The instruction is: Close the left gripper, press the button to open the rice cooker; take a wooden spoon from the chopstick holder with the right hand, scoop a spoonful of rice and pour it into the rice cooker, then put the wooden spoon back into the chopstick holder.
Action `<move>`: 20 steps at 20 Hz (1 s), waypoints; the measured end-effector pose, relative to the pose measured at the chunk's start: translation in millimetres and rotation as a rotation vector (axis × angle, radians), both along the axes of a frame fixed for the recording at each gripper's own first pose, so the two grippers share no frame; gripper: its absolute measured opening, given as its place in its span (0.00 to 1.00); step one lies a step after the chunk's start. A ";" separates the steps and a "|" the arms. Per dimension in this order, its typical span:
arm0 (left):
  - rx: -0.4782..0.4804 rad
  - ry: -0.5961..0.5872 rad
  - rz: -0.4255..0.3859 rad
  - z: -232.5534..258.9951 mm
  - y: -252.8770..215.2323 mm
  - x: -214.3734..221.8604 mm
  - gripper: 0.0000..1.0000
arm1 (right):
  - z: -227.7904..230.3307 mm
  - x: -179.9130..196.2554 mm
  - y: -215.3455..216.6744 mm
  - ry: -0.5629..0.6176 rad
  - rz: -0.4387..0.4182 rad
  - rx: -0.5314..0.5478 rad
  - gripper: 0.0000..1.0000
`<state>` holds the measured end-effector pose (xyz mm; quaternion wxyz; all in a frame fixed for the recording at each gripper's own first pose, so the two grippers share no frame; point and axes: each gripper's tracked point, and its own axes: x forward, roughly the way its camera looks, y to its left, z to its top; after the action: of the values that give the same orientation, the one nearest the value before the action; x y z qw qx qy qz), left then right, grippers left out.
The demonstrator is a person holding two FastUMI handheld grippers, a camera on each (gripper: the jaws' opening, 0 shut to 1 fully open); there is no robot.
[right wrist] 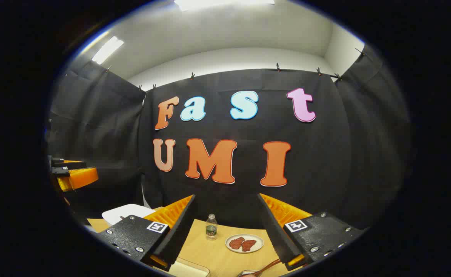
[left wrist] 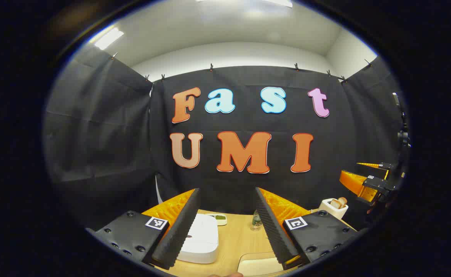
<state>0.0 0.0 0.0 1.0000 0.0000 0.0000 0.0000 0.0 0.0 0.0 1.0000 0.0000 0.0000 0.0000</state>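
Wooden table (left wrist: 244, 234) | left gripper (left wrist: 225, 227) fingers apart, empty | right gripper (right wrist: 225, 231) fingers apart, empty

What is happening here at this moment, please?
A person holds two grippers above a wooden table, and nothing is handled yet. The left gripper is open and empty, over a white flat-topped appliance, probably the rice cooker, with its lid down. The right gripper is also open and empty, above a small bottle and a plate with reddish pieces. A toaster with bread stands at the table's far right. So the button press has not started.
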 end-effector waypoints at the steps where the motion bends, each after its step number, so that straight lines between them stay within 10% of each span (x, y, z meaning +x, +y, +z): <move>1: -0.004 0.004 -0.004 -0.3 -1.4 1.0 0.96 | -4.3 0.7 2.2 0.016 0.002 0.016 0.95; 20: -0.012 0.005 -0.029 -9.3 73.5 46.2 0.94 | 15.7 34.8 79.1 -0.020 -0.061 -0.031 0.95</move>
<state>46.2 73.5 -9.3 0.9999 -0.0059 0.0025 -0.0147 34.8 79.1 15.7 0.9994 -0.0155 -0.0101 -0.0306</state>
